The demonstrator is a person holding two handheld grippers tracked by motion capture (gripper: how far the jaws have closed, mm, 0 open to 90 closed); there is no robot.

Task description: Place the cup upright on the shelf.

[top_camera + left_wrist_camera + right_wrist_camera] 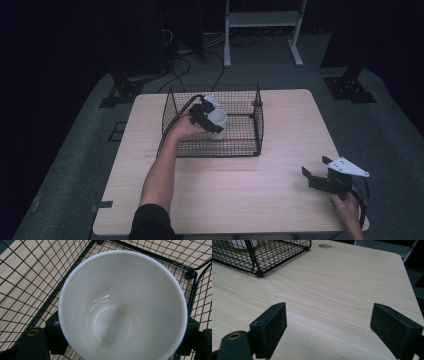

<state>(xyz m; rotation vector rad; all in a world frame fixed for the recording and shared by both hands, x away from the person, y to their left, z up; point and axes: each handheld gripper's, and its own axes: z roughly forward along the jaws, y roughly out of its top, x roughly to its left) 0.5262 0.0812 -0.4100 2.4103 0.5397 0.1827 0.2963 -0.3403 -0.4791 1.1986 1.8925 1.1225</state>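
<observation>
Item: white cup — upright inside the wire basket, toward its 9 o'clock side, mouth open to the top and nothing in it. Held by the left gripper, whose jaws are closed on the cup from either side; in the left gripper view the cup sits between the two black pads, rim turned to the camera, with basket mesh and pale wood beneath and around it. The left hand reaches in over the basket's 9 o'clock wall. Basket: black wire, rectangular, open-topped, standing on the tabletop at about 12 o'clock of centre. Right gripper: low over the tabletop at 4 o'clock, well apart from the basket, in the right hand; jaws wide open and holding nothing — in the right gripper view its pads stand far apart over bare wood, and a corner of the basket lies at 11 o'clock.
</observation>
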